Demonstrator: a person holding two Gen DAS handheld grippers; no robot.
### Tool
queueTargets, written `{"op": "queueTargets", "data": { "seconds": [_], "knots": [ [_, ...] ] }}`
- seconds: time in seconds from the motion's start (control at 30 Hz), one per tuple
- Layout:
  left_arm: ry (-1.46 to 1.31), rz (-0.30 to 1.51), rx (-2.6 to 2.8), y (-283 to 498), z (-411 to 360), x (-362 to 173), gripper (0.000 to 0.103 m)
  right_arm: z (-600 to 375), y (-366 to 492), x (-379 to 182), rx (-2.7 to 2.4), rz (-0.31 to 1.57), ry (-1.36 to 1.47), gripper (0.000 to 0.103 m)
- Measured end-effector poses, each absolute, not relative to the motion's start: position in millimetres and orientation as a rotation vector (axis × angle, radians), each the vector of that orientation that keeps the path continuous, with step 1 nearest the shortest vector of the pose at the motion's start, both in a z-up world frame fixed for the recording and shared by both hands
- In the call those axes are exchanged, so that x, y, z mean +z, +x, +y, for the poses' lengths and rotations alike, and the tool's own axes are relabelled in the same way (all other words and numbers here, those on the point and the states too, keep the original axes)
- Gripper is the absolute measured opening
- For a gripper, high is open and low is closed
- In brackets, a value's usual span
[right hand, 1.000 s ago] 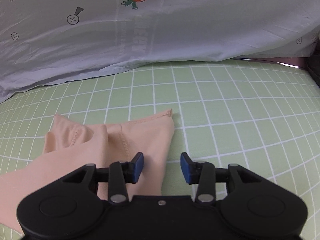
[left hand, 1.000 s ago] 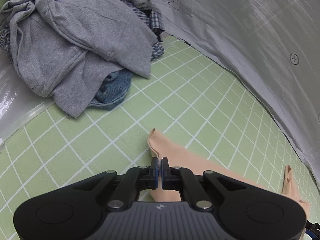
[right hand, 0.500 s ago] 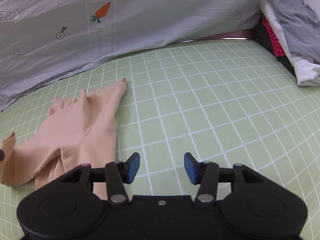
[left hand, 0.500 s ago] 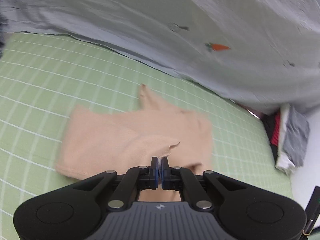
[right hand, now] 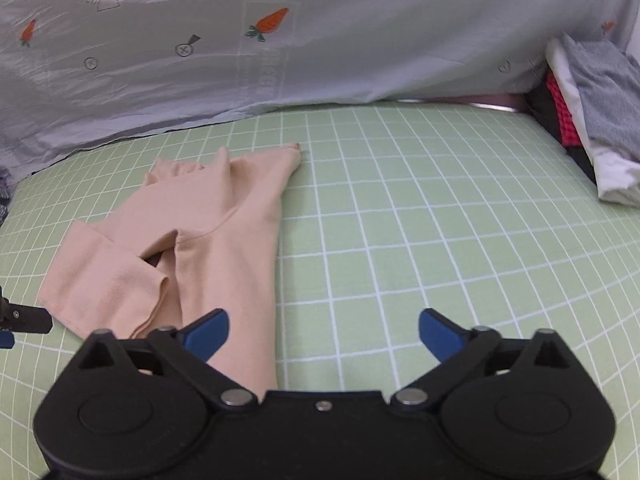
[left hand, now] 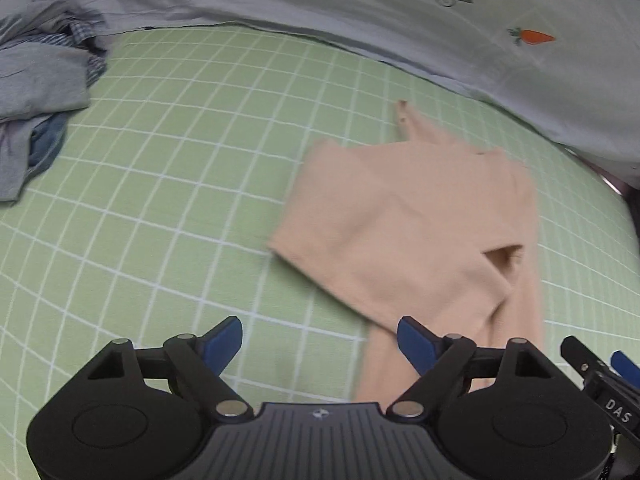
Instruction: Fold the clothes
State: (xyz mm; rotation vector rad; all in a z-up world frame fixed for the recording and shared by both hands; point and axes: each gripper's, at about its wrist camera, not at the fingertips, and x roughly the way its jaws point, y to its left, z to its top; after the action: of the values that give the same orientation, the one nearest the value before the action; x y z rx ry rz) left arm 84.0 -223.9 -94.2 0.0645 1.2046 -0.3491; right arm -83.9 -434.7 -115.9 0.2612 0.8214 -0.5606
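Peach garment — lies flat and partly folded on the green checked sheet, one end doubled over the middle, a narrow strip trailing toward the cameras; held by neither gripper.

Left gripper — jaws have just been opening and now stand wide apart, nothing between the blue pads, the cloth's near edge just beyond the right-hand pad.

Right gripper — jaws have likewise just been opening, spread fully; bare sheet between them, the garment's strip passing under the left-hand finger.

Pale grey cover with carrot prints — along the far edge of the sheet.

Heap of grey and blue clothes — far left in the left wrist view, well apart from the garment.

Stack of folded items — far right in the right wrist view.
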Motion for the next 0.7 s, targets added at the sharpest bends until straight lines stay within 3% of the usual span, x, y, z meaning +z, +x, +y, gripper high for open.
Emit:
{"op": "queueTargets", "data": {
  "seconds": [0.4,0.57,0.63,0.67,0.7],
  "knots": [
    [0.050,1.288,-0.305,132.3,-201.4,-114.9,0.085,-395.2,0.1,-124.7,-0.370,0.873,0.284,0.101],
    [0.035,1.277,-0.299,137.5,-191.8,-111.7,0.085,-382.7,10.5,-126.7,-0.322,0.890,0.247,0.065],
    [0.018,1.270,-0.291,135.2,-185.2,-108.6,0.085,-380.6,10.5,-127.3,-0.304,0.896,0.244,0.035],
    [0.007,1.267,-0.287,133.5,-181.8,-107.1,0.085,-378.6,8.8,-126.2,-0.280,0.897,0.239,0.011],
    [-0.002,1.266,-0.284,130.6,-178.3,-105.2,0.085,-375.1,5.7,-123.4,-0.268,0.890,0.224,0.004]
  ]
}}
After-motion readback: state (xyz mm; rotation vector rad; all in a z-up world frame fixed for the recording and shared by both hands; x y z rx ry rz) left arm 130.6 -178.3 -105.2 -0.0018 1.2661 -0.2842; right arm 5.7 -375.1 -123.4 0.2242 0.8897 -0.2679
